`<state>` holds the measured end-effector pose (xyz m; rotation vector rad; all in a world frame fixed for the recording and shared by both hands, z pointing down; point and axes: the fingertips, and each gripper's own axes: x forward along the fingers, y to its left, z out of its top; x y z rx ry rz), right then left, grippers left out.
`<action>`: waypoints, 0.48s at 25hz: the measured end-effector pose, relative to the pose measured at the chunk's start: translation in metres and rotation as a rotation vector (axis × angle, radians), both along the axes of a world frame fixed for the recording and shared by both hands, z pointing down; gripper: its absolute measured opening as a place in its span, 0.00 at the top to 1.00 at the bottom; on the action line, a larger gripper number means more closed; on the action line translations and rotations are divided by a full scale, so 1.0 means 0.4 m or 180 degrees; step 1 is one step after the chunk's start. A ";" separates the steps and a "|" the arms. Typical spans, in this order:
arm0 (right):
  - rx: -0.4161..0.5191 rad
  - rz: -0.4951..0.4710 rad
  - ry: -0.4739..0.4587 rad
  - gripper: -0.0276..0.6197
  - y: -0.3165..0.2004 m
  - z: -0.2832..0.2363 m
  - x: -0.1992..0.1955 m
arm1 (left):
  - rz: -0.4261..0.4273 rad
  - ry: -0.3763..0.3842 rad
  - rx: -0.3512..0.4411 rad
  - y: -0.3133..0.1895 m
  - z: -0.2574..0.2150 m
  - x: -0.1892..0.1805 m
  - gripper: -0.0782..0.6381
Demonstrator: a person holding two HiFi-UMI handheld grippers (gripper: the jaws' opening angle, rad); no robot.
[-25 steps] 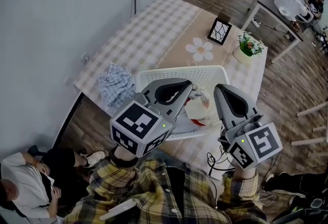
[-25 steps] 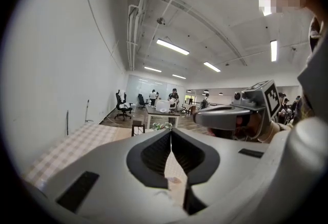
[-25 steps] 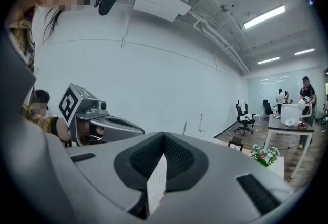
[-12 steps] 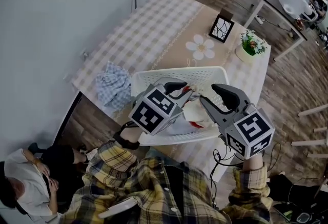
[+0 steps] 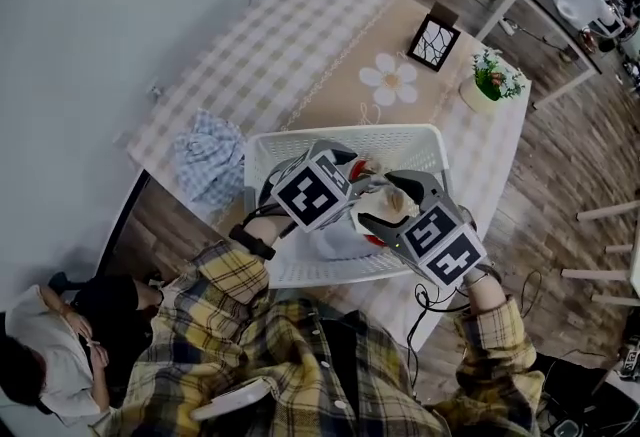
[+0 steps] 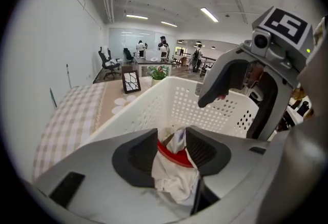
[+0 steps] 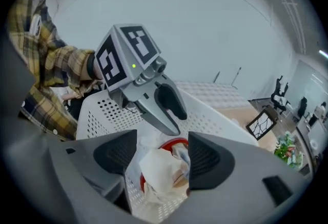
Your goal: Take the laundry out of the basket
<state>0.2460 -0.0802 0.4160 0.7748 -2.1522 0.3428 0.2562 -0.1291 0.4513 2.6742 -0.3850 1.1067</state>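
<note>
A white perforated laundry basket [image 5: 340,140] stands on the checked table. Inside lies a crumpled white garment with a red band [image 5: 372,225]. Both grippers reach down into the basket. My left gripper [image 5: 352,175] is open and its jaws have just been opening. In the left gripper view the garment [image 6: 174,169] lies in the gap between them, below the pads. My right gripper [image 5: 378,200] is also open and has just been opening wide. The white cloth [image 7: 161,171] bunches between its jaws. The two grippers face each other closely over the laundry.
A blue checked cloth [image 5: 208,157] lies on the table left of the basket. Beyond the basket are a flower-shaped mat [image 5: 388,83], a picture frame [image 5: 434,42] and a potted plant [image 5: 492,83]. A person [image 5: 50,345] sits on the floor at lower left.
Both grippers have dropped from above the basket down into it and tilted downward. Their jaws, shut before, now stand apart around the laundry.
</note>
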 end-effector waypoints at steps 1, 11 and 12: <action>-0.0049 -0.0048 0.0052 0.43 0.003 0.019 -0.005 | 0.0030 -0.0045 -0.0024 0.000 0.018 0.002 0.60; -0.0516 -0.0688 0.0785 0.37 0.027 0.220 -0.008 | 0.0310 -0.0391 -0.0215 -0.010 0.169 0.006 0.51; -0.0555 -0.0716 0.0825 0.37 0.030 0.236 -0.006 | 0.0325 -0.0411 -0.0257 -0.008 0.182 0.005 0.51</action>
